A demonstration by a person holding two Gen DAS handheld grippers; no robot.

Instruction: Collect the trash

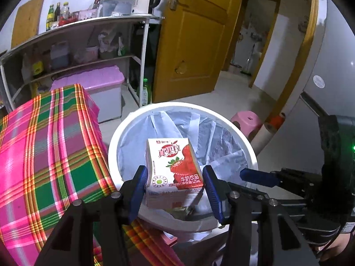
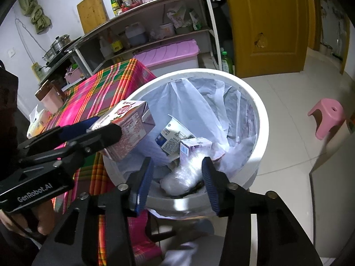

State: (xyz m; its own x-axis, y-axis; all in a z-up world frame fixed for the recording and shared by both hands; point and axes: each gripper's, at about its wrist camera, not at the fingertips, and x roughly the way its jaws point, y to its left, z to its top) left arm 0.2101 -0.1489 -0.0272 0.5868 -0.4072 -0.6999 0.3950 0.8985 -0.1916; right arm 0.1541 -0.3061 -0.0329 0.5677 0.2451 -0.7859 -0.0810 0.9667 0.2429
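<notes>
A strawberry milk carton [image 1: 175,161] hangs above the white bin [image 1: 221,115], and my left gripper [image 1: 175,173] is shut on it, its blue pads pressing both sides. In the right wrist view the same carton [image 2: 131,124] sits in the left gripper [image 2: 104,126] over the near-left rim of the bin [image 2: 261,115]. My right gripper [image 2: 177,166] stands open over the bin's near side. Below it lies crumpled clear plastic [image 2: 182,175], touching neither pad. A yogurt cup [image 2: 173,137] and a purple carton [image 2: 195,146] rest in the liner. One blue finger [image 1: 257,176] of the right gripper shows in the left wrist view.
A table under a pink and green plaid cloth [image 1: 44,144] stands left of the bin. Behind it are a pink-lidded storage box [image 1: 95,82] and a cluttered metal shelf [image 2: 155,22]. A pink stool [image 2: 328,115] sits on the tiled floor to the right, near a yellow door [image 1: 195,44].
</notes>
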